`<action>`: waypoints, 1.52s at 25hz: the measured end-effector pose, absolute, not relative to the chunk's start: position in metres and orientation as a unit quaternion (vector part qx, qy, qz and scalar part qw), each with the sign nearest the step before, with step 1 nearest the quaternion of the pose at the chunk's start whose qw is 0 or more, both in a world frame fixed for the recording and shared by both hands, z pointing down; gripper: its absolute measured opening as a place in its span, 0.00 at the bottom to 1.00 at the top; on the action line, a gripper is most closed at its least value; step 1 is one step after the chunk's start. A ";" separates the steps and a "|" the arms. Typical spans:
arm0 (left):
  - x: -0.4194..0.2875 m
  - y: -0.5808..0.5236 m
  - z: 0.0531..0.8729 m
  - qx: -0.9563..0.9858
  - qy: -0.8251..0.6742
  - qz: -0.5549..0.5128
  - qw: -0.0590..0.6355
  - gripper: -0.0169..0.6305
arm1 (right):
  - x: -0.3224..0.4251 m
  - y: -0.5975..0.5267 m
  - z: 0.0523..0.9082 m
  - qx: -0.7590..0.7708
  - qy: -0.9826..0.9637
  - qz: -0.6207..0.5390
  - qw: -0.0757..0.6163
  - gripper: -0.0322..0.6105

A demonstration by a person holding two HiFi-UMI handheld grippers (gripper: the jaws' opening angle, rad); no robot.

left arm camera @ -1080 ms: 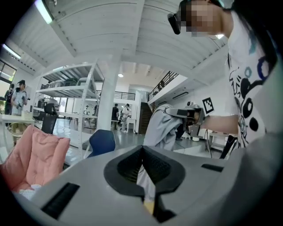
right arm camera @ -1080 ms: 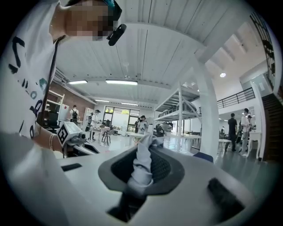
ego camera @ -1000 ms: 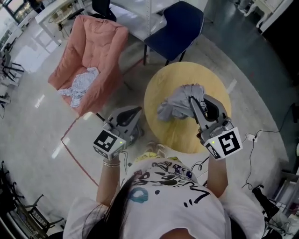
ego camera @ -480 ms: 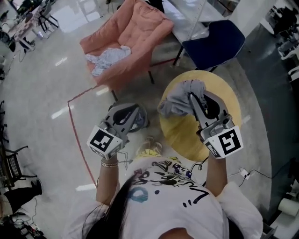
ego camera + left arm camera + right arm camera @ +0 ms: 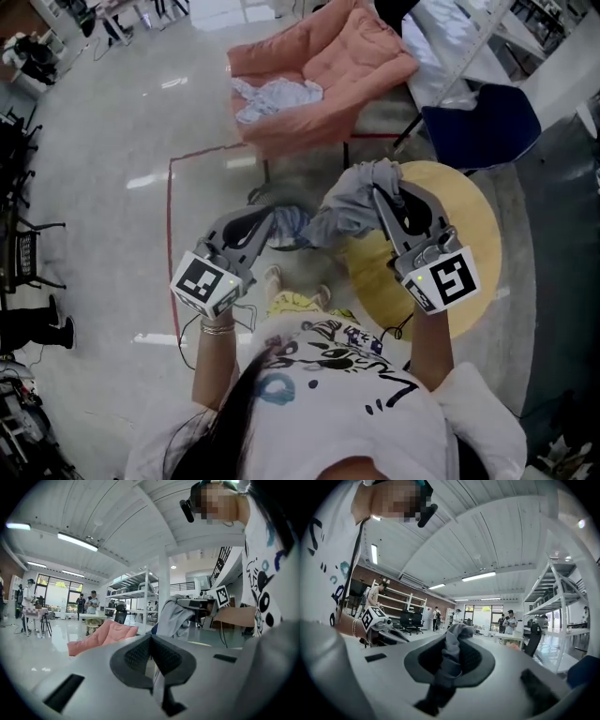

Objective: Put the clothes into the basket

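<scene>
My right gripper (image 5: 389,193) is shut on a bunched grey garment (image 5: 349,208), held in the air over the left edge of the round yellow table (image 5: 464,246). In the right gripper view the grey cloth (image 5: 451,660) fills the slot between the pads. My left gripper (image 5: 266,218) hovers over the floor to the garment's left, its pads together at the tips (image 5: 151,641). A thin pale strip shows in the slit below them; I cannot tell what it is. A bluish-white patch of cloth (image 5: 287,225) lies just past its tip. No basket shows.
A pink padded armchair (image 5: 356,56) stands ahead with a pale patterned cloth (image 5: 275,96) on its seat. A dark blue chair (image 5: 480,127) is to its right. A red tape line (image 5: 171,234) runs across the glossy floor. Desks, shelving and people stand far off.
Both grippers have swung left with the person's turn. The grey garment went from over the table's middle to its left edge. The pink armchair now lies straight ahead instead of far left.
</scene>
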State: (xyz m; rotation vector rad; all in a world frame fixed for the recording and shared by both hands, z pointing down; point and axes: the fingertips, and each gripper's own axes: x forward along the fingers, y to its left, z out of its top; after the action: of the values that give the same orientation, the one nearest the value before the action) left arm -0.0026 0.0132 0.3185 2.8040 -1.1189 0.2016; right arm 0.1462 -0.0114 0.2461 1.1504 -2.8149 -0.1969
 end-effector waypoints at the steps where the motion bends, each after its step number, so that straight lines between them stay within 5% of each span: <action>1: -0.010 0.015 0.317 0.922 -0.378 0.066 0.058 0.04 | 0.139 -0.012 0.246 0.369 -0.926 -0.065 0.046 0.14; 38: -0.164 -0.147 0.328 0.938 -0.333 0.066 0.068 0.04 | 0.003 -0.136 0.279 0.435 -0.897 -0.025 0.071 0.14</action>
State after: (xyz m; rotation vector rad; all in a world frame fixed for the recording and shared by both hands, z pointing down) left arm -0.1639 -0.1475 0.3276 2.8266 -1.0043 0.1993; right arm 0.0032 -0.1357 0.2791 1.3089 -2.6984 -0.0757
